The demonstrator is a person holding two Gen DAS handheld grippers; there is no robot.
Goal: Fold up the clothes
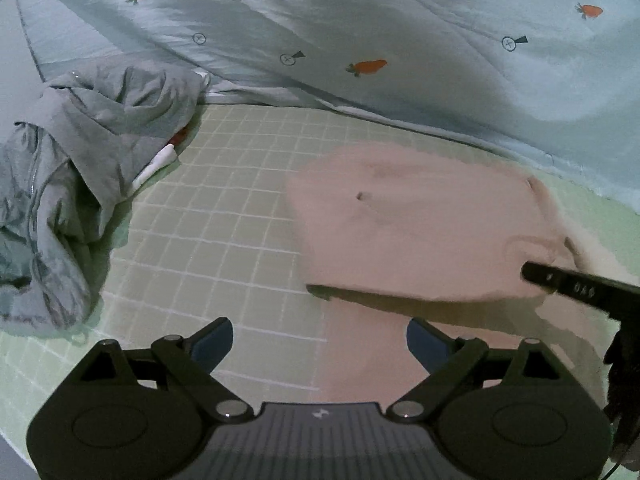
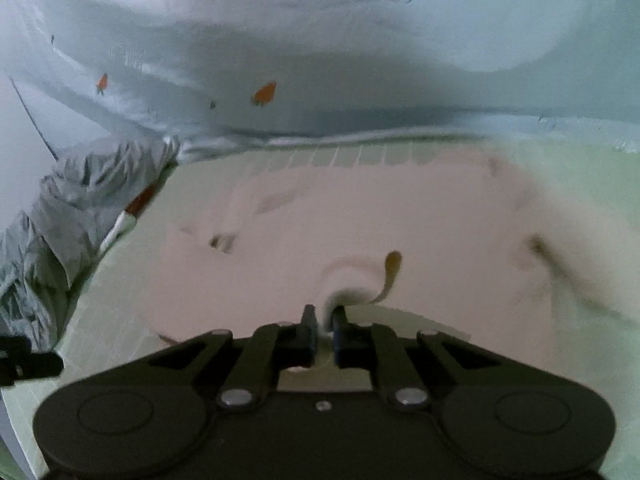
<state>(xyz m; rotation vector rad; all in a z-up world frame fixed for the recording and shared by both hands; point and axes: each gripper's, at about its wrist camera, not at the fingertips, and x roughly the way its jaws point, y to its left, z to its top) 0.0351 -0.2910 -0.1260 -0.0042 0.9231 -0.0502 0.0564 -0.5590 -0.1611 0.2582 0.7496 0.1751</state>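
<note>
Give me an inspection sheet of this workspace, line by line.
Surface: green grid mat, bare in the middle.
Job's things: pink garment lying partly folded on the mat; crumpled grey garment at the left edge.
Clutter: nothing seen.
Grippers: left claw open, holding nothing; right claw shut on the pink garment's edge.
Cables: thin dark cable at the lower right corner of the left wrist view.
Surroundings: pale blue quilt with carrot print behind the mat.

Left gripper [image 1: 320, 340] agape, right gripper [image 2: 323, 320] clamped.
</note>
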